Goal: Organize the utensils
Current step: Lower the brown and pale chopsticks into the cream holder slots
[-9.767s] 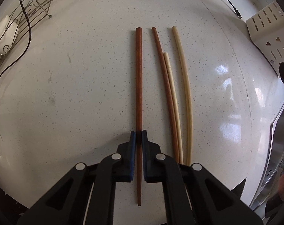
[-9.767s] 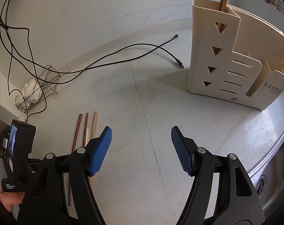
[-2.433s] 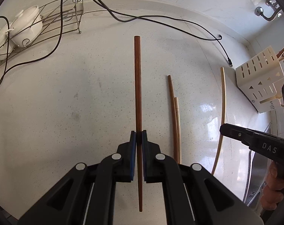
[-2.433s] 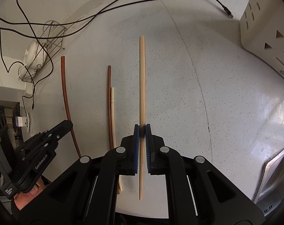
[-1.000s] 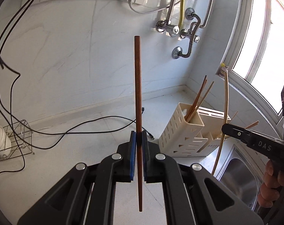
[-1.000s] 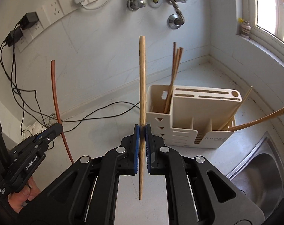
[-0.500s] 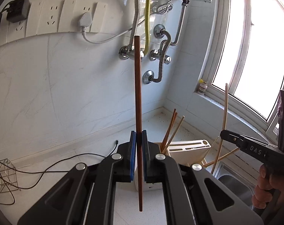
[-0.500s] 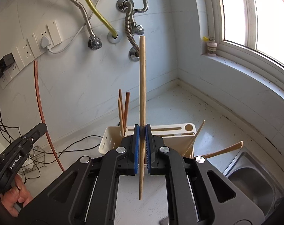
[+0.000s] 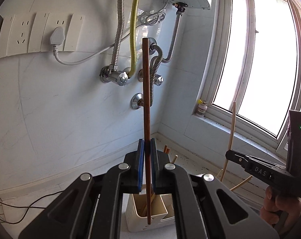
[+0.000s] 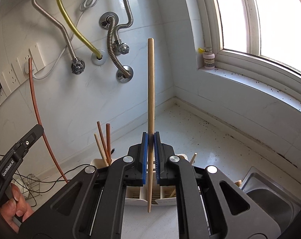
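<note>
While the left claw (image 9: 147, 165) clamps a dark reddish-brown wooden chopstick (image 9: 146, 109), the right claw (image 10: 150, 157) grips a pale bamboo chopstick (image 10: 151, 91) (both upright) above the cream plastic utensil holder (image 9: 150, 218).

"DAS" on right tool (image 9: 233, 155); "GenRobot.AI" on left tool (image 10: 37, 129).

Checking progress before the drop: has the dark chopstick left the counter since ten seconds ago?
Yes. The dark chopstick, clamped in the left gripper, now stands raised before the wall pipes, above the cream holder.
</note>
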`<state>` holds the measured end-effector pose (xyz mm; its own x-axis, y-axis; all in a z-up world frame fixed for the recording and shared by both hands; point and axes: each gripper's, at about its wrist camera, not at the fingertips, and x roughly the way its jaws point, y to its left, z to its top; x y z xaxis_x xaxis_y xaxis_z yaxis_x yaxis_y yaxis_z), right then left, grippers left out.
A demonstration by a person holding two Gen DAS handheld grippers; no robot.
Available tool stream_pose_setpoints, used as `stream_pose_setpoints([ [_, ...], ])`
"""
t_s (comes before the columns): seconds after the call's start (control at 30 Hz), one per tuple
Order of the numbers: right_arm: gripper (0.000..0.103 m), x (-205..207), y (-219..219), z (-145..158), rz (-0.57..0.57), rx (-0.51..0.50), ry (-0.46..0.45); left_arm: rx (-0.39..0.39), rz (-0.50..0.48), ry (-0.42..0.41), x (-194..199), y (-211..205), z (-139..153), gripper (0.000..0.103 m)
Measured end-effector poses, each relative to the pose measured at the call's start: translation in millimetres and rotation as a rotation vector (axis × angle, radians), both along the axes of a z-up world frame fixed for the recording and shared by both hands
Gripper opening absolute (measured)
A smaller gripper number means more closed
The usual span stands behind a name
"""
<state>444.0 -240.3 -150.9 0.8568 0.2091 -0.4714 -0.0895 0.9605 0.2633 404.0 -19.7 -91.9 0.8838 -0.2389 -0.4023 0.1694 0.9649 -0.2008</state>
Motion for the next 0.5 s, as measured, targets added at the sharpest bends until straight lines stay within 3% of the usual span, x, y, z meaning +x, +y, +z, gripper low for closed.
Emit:
stream_pose_setpoints([
  [0.23,0.006,12.4,-8.7,-8.8,-0.049,-0.018,-0.041,-0.006,-0.018,-0.022,18.6,-7.3,-9.1,0.006],
  [0.5,0.006,26.8,-9.9,-27.2,-0.055,-0.027,-0.029,0.017,-0.015,-0.004,32.0,-11.2,-30.7,0.006],
])
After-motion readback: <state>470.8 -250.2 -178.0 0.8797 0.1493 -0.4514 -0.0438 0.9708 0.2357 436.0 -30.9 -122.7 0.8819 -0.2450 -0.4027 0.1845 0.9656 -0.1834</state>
